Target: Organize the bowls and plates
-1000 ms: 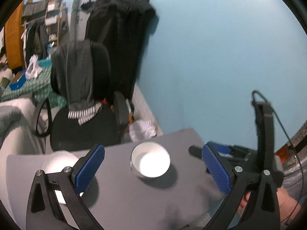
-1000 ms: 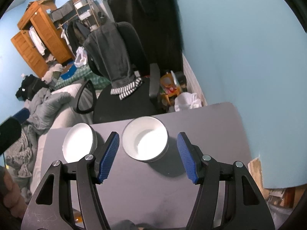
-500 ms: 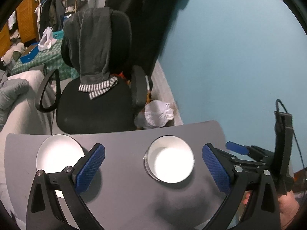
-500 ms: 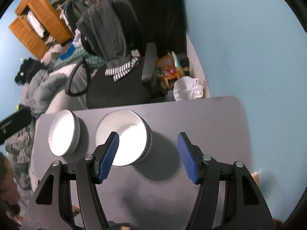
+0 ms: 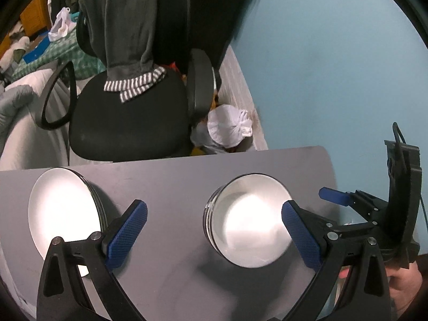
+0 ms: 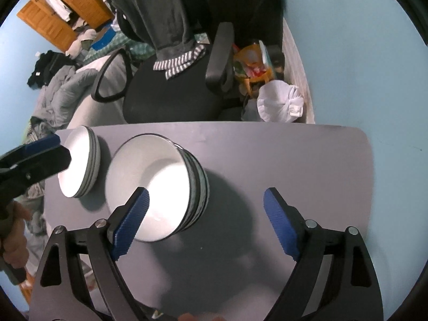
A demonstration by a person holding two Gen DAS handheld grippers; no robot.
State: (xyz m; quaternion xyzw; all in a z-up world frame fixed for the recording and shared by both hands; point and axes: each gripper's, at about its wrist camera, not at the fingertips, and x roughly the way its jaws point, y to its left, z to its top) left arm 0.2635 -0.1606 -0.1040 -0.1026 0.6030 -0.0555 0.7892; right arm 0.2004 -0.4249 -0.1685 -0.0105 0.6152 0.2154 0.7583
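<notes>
Two white stacks stand on the grey table (image 5: 174, 182): plates (image 5: 64, 211) on the left and deeper bowls (image 5: 251, 222) to their right. My left gripper (image 5: 214, 234) hangs open above them. Its left finger is near the plates' right edge and its right finger over the bowls' right rim. In the right wrist view the plates (image 6: 80, 165) and bowls (image 6: 155, 187) sit left of centre. My right gripper (image 6: 206, 222) is opening, with no pad touching anything. Its left finger is over the bowls' inside and its right finger over bare table. Each gripper shows in the other's view.
Past the table's far edge stands a black office chair (image 5: 128, 117) with a grey garment over its back. A white bag (image 5: 230, 128) lies on the floor by the blue wall (image 5: 334, 67). The table's (image 6: 321, 160) right half is bare up to its rounded edge.
Both grippers have come down closer to the table and tipped further downward. The right gripper's jaws have widened, and the bowls have slid from its centre to its left finger.
</notes>
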